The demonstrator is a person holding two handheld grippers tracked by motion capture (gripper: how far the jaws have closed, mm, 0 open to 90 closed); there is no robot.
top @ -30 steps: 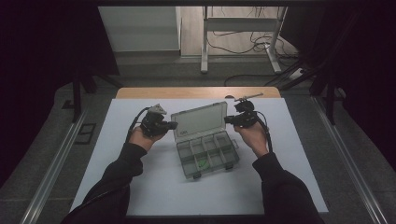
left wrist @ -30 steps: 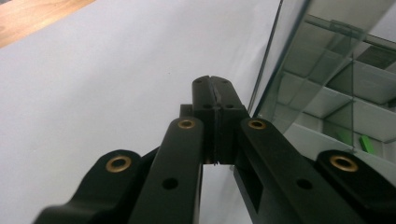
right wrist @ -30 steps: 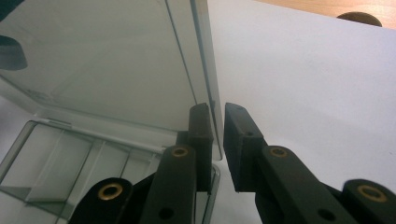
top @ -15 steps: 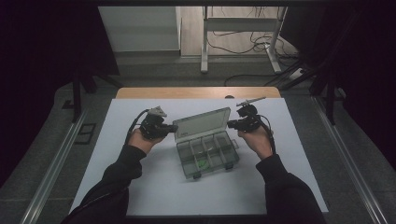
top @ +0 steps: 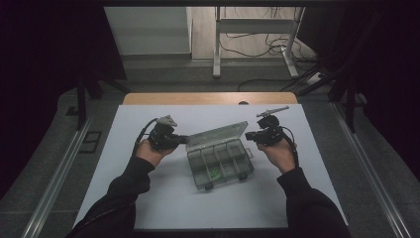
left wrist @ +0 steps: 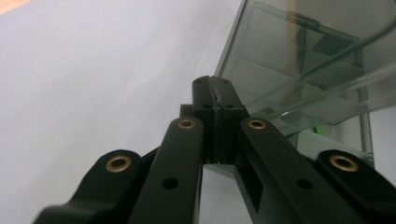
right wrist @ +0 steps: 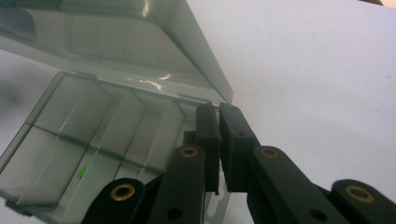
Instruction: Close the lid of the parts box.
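From the high view, a clear compartment box (top: pixel 220 156) lies open in the middle of the white surface (top: pixel 148 198), its lid (top: pixel 218 135) tilted up at the far side. The left claw (top: pixel 182 140) reaches in from the left and meets the lid's left end; the right claw (top: pixel 249 135) sits just beside the lid's right end. A small green piece (top: pixel 215 173) lies in one near compartment.

In the left gripper view, the left claw (left wrist: pixel 215 88) is pressed together with nothing between its jaws, its tip against the lid (left wrist: pixel 299 60) at its near corner.

In the right gripper view, the right claw (right wrist: pixel 218 114) has just been closing to a thin slit with nothing in it, right by the box (right wrist: pixel 93 140) at its corner, under the lid's edge.
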